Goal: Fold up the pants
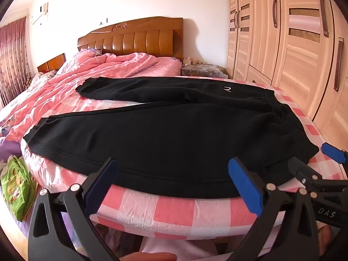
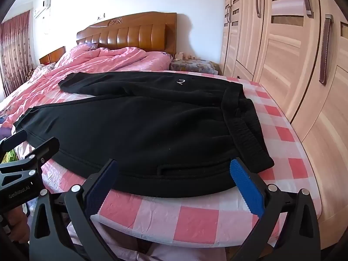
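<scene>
The black pants (image 1: 165,130) lay flat across the near end of the bed (image 1: 174,213), legs spread apart and the waistband toward the wardrobe (image 1: 293,43), so I judged that no fold was made yet. The left gripper (image 1: 174,184) and the right gripper (image 2: 174,182) hovered at the near edge with fingers wide apart, holding nothing. A pink checked sheet covered the mattress, with a crumpled pink quilt (image 1: 97,69) by the wooden headboard (image 1: 134,39).
</scene>
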